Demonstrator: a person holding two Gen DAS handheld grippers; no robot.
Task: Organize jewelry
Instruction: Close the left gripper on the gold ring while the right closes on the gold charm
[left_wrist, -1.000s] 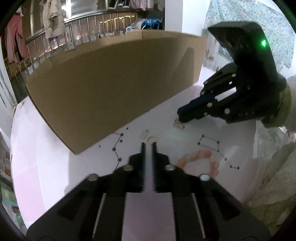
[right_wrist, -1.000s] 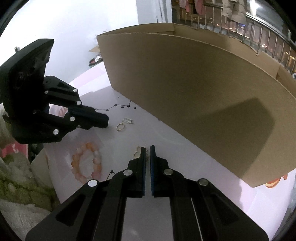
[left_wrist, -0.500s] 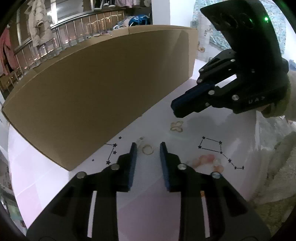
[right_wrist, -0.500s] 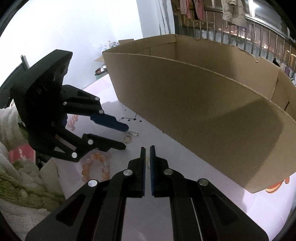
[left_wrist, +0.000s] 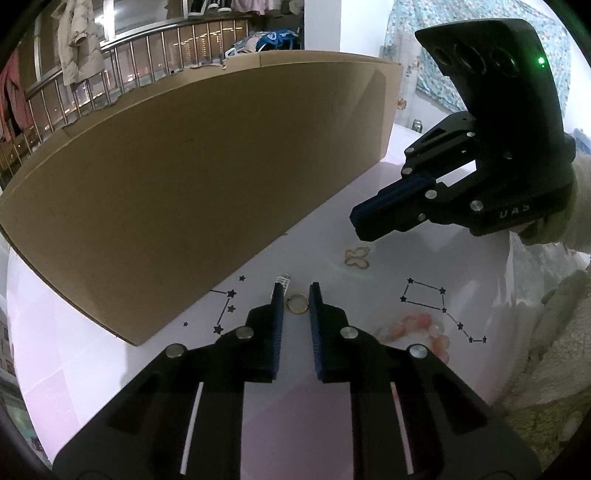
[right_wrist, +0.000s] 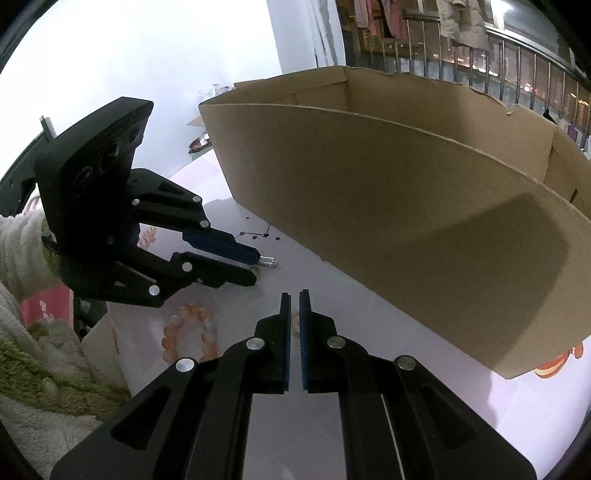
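On the pale desk (left_wrist: 110, 369) the ring (left_wrist: 297, 303) lay between the left tongs' (left_wrist: 296, 295) narrow, just-closing tips, needing a level squeeze; the right tongs (right_wrist: 294, 295) were shut, empty.

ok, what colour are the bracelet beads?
Pale orange-pink and translucent; the bead bracelet shows best in the right wrist view.
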